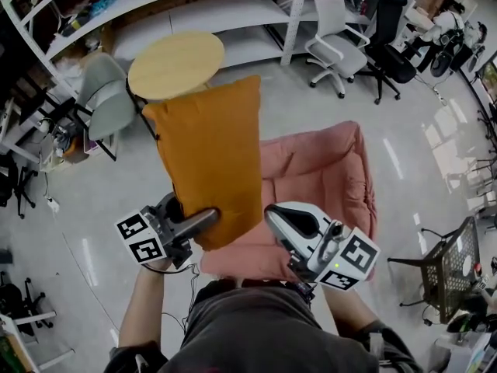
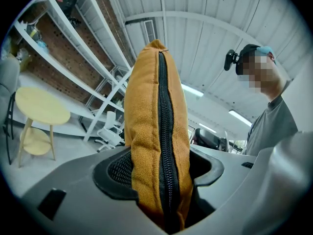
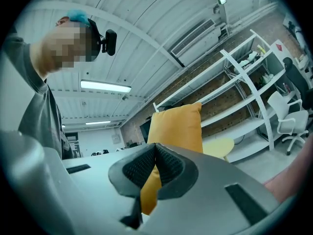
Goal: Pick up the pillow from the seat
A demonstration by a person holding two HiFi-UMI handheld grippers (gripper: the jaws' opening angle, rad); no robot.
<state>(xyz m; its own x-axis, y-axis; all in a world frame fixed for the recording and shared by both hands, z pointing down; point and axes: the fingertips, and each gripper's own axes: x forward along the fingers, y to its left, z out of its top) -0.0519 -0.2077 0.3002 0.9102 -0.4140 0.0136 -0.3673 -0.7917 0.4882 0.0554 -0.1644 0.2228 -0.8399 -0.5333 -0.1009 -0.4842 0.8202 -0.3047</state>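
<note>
Grippers, two. Left gripper (image 1: 208, 217) clamped on the pillow's zipped bottom edge; right gripper (image 1: 272, 213) empty beside it, jaws pressed together. Pillow (image 1: 210, 154), one, orange: long axis upright, held over seat (image 1: 326, 173), one, pink. Round table (image 1: 176, 63), one, wooden. Floor (image 1: 101, 208) pale, glossy; white shelving (image 1: 233, 10) behind.

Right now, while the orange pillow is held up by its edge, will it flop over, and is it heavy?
Probably light: the left gripper holds the orange pillow upright by its lower edge. Likely fairly firm, not floppy, since it stands tall without folding. The fuzzy fabric dents between the jaws, so slipping seems unlikely.
</note>
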